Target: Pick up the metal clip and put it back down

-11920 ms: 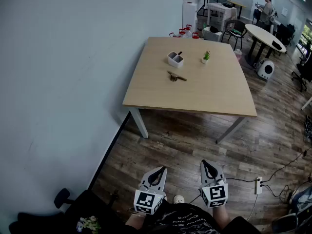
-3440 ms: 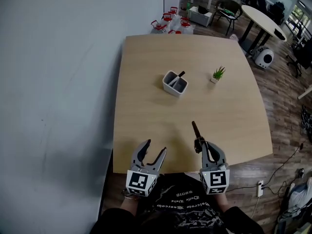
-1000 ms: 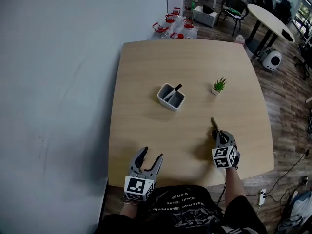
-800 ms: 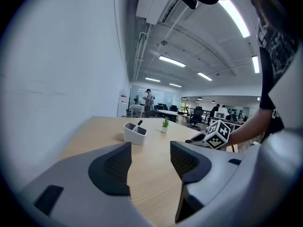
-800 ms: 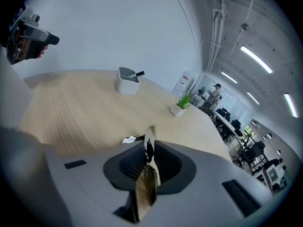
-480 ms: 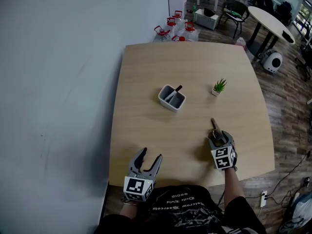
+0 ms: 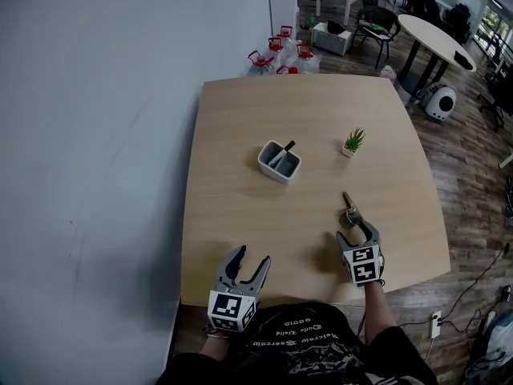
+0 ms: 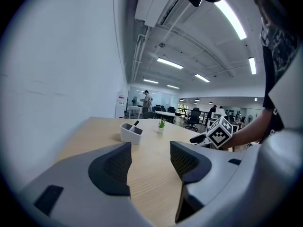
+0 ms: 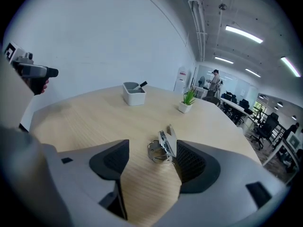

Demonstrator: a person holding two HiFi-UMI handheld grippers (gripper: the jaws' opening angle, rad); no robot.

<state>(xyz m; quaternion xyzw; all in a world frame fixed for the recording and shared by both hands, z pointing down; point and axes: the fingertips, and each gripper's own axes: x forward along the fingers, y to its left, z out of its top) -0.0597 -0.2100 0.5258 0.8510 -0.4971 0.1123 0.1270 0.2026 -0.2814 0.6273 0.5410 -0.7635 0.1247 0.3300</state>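
The metal clip (image 9: 163,148) lay on the worktop (image 7: 240,135) near its front right corner, between the opening fingers of the right gripper (image 7: 356,231). It sat close against the right finger, perhaps touching it. The left gripper (image 7: 250,257) hung over the front edge, well to the left. Behind the clip stood a potted plant (image 7: 351,143), and left of that, mid-worktop, a holder (image 7: 279,160) with a stick-like thing in it. Jugs (image 7: 280,50) stood on the floor behind the worktop.

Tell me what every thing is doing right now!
metal clip: resting on the table, not squeezed.
right gripper: jaws opening, clip between them.
left gripper: open, empty.
white holder: upright, dark item inside.
little plant: upright in its pot.
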